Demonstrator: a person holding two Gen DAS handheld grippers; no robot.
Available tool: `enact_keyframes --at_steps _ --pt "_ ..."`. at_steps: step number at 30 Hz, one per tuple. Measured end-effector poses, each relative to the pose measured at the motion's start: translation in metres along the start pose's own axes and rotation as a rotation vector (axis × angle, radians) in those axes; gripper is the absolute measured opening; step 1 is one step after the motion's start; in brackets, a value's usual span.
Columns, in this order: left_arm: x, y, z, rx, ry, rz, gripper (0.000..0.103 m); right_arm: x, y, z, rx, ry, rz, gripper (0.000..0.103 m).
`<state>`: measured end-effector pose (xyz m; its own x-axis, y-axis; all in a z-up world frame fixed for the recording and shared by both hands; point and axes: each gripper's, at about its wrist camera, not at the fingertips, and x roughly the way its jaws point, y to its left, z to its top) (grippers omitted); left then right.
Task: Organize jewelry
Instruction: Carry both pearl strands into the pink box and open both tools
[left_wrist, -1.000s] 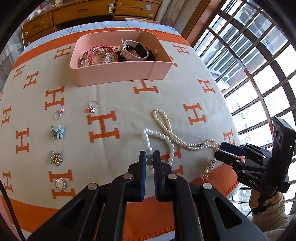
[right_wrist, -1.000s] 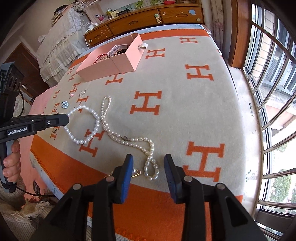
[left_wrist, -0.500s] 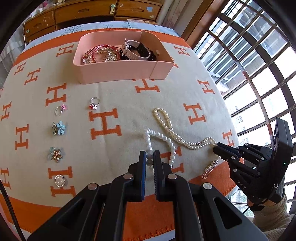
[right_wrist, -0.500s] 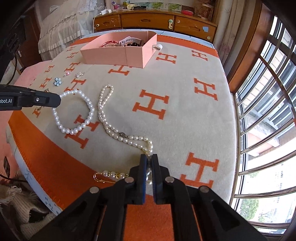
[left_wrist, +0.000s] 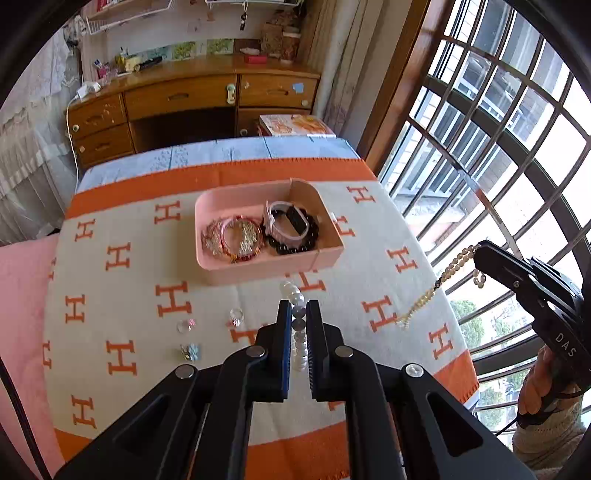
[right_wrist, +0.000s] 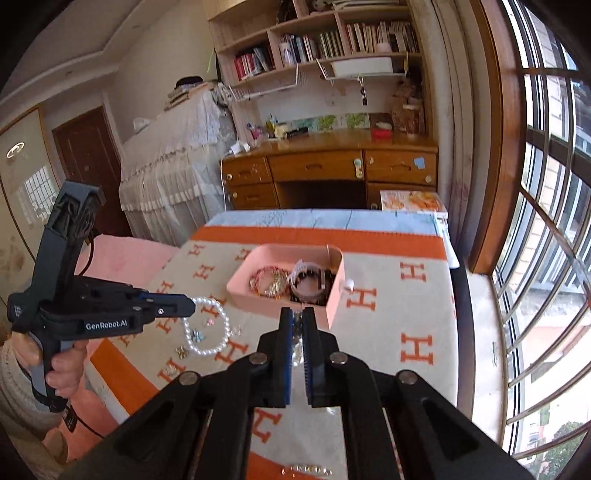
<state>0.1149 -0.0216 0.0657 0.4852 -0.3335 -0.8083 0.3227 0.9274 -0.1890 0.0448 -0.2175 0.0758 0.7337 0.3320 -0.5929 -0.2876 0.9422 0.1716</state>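
My left gripper (left_wrist: 298, 306) is shut on a white pearl bracelet (left_wrist: 297, 325). In the right wrist view that gripper (right_wrist: 190, 306) holds the bracelet's loop (right_wrist: 207, 328) hanging above the blanket. My right gripper (right_wrist: 297, 312) is shut on a thin pearl necklace (right_wrist: 296, 352). The left wrist view shows it (left_wrist: 480, 249) at the right with the necklace (left_wrist: 424, 295) dangling, its lower end near the blanket. Beyond both stands a pink box (left_wrist: 258, 273) holding bangles, a watch and dark beads.
Two rings (left_wrist: 236, 316) (left_wrist: 184, 325) and a blue flower brooch (left_wrist: 192, 350) lie on the orange-and-cream blanket (left_wrist: 129, 295) left of my left gripper. A pearl pin (right_wrist: 306, 469) lies near the front edge. A wooden desk (left_wrist: 192, 99) stands behind, a barred window (left_wrist: 517, 147) at right.
My right gripper closed on the necklace's end. Both grippers then rose and tilted up, lifting the bracelet and the necklace off the blanket; the desk and window came into view.
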Motion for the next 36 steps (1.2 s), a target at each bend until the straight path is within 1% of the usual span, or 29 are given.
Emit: enact_keyframes --at_steps 6,9,15,19,22,26,31,34,36 --pt "-0.015 0.006 0.042 -0.004 -0.08 0.02 0.005 0.006 0.006 0.047 0.021 -0.105 0.014 0.005" --pt "-0.009 0.008 0.061 -0.015 -0.105 0.025 0.005 0.023 0.005 0.064 0.027 -0.12 0.004 0.005" --pt "0.021 0.018 0.083 -0.048 -0.111 0.033 0.005 0.07 -0.001 0.083 0.05 -0.091 0.009 0.005" --pt "0.051 0.031 0.09 -0.091 -0.081 0.022 0.005 0.103 -0.003 0.088 0.059 -0.053 0.019 0.005" --pt "0.07 0.037 0.091 -0.1 -0.059 0.021 0.005 0.128 -0.005 0.086 0.063 -0.014 0.022 0.005" --pt "0.082 0.045 0.091 -0.104 -0.044 0.021 0.005 0.149 -0.009 0.081 0.078 0.02 0.028 0.005" --pt "0.089 0.053 0.092 -0.099 -0.039 0.029 0.005 0.141 -0.004 0.085 0.071 -0.021 0.051 0.005" --pt "0.091 0.055 0.094 -0.101 -0.037 0.024 0.005 0.135 0.002 0.091 0.051 -0.055 0.047 0.005" --pt "0.092 0.054 0.094 -0.101 -0.036 0.017 0.005 0.137 0.002 0.095 0.049 -0.059 0.042 0.005"
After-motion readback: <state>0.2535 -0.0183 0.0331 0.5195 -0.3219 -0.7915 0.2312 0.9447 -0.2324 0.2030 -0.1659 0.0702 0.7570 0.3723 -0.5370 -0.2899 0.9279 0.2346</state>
